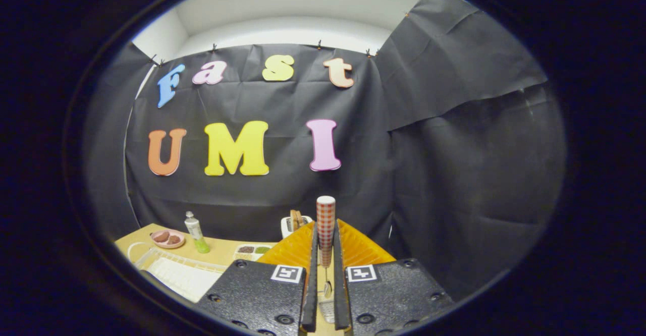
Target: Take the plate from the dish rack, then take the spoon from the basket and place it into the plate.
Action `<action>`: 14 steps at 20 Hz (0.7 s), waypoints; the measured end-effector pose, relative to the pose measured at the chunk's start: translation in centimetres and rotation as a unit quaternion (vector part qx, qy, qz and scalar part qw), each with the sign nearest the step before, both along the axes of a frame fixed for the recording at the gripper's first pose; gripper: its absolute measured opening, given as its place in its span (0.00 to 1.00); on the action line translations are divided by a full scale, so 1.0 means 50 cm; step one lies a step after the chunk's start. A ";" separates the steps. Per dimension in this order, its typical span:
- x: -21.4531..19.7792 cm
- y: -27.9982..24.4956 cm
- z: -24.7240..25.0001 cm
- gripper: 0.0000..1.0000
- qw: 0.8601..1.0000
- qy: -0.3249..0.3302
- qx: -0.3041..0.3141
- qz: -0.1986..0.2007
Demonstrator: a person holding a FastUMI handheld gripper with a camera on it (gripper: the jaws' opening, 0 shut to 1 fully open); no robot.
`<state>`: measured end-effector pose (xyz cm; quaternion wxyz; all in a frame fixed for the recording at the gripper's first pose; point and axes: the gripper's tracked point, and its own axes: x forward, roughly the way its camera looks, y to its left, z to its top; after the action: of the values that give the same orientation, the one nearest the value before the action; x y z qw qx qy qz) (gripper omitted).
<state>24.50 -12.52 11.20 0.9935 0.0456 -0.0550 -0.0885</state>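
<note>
Step in hand, as judged: spoon (326, 235) lifted, carry to plate pending. Fingers (326, 255) pinching spoon, both pressing on checked red-and-white handle, which stands upright between them; thin metal stem and small bowl hang below, near finger bases. Spoon held above surface (222, 247). Next move calls for finding plate, lowering spoon into it bowl-first, then spreading fingers. White rack (176, 270) at left; pink dish (168, 238) and bottle (195, 232) beyond it; toaster (295, 222) behind fingers
</note>
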 end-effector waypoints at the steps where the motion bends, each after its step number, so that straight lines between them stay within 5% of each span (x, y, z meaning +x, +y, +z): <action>1: -0.017 0.020 0.010 0.19 1.000 -0.002 -0.002 0.004; 7: -0.118 0.185 0.018 0.19 0.998 -0.017 -0.024 0.048; 14: -0.205 0.419 -0.130 0.19 0.991 0.014 -0.036 0.125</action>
<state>14.25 8.43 4.70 0.9984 0.0153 -0.0385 0.0382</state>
